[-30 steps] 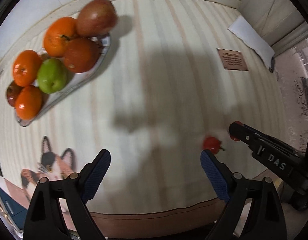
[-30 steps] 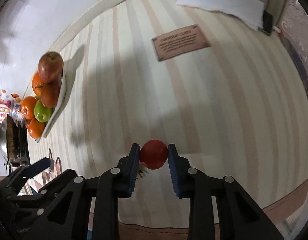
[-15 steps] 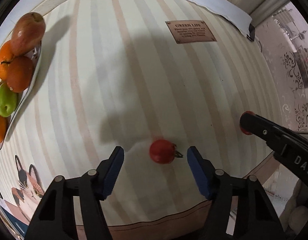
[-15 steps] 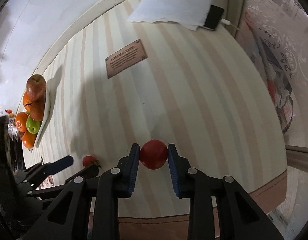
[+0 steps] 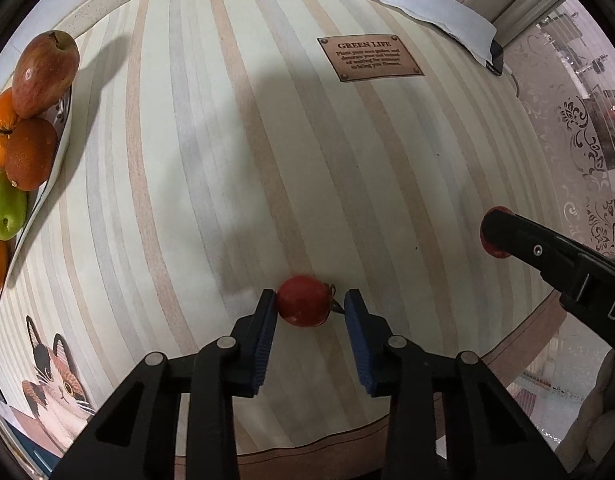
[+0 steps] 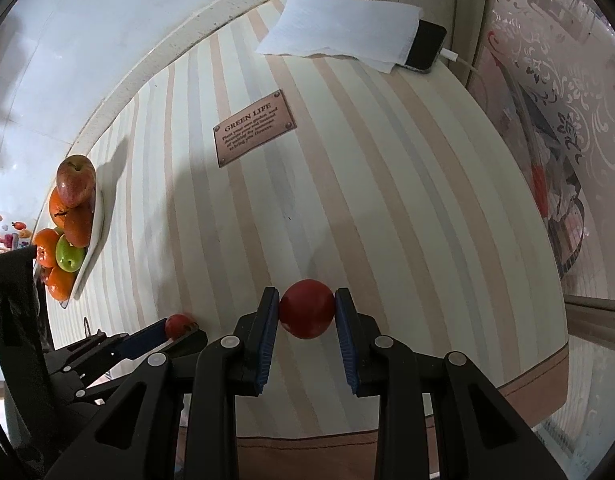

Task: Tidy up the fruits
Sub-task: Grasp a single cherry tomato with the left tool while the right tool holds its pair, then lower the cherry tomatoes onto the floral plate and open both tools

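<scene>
Left wrist view — each gripper has a small red fruit between its fingers.

Up close, the left gripper (image 5: 309, 312) has its blue ridged pads around a round red tomato (image 5: 303, 306) on the striped tablecloth (image 5: 267, 140); one pad touches, the other shows a small gap. The right gripper (image 6: 306, 312) pinches a smooth red fruit (image 6: 306, 309) tight — its underside is hidden. Farther off sits a white fruit plate (image 6: 92, 236) piled with oranges and apples, cut off at the edge. Far back lie a brown sign (image 6: 253, 128) and white paper (image 6: 339, 30).
</scene>
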The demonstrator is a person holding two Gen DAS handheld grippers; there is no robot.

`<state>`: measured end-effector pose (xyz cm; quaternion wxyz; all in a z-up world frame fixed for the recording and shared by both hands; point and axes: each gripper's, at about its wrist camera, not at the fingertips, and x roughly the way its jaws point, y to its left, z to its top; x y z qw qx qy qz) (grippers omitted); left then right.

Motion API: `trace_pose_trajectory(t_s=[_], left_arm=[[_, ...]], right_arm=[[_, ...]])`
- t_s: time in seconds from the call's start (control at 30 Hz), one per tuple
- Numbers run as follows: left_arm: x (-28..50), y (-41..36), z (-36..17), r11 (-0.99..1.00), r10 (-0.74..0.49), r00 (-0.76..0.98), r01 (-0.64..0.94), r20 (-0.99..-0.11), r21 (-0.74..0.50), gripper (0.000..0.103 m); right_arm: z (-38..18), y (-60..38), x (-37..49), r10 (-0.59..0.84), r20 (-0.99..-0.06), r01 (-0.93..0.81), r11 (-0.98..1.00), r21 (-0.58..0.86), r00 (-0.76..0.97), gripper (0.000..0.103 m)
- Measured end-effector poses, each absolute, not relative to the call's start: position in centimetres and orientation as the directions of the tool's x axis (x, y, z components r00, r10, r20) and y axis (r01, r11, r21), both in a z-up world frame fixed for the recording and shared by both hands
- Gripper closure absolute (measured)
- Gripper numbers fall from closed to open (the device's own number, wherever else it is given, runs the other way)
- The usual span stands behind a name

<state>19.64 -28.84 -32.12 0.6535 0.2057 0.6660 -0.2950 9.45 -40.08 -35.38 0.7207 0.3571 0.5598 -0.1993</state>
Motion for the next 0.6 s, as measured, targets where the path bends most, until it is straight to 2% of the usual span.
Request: trace_pose_trajectory(t_s=[0.33,0.6], left_arm=[[20.5,-26.3,-29.6,0.77,-0.174,-0.03,0.619,-0.984,-0.155,0.072],[24.3,-18.3,-24.8,0.866,-0.235,0.062,0.466,-0.97,-0.18,0.072]], right_arm=[[-33.2,-39.4,10.6,0.107,-0.939,0.657,0.689,0.307,0.327,0.072],[-30.9,-35.3,15.2,0.18,-0.904,0.53,0.759,0.378,0.387,0.072]])
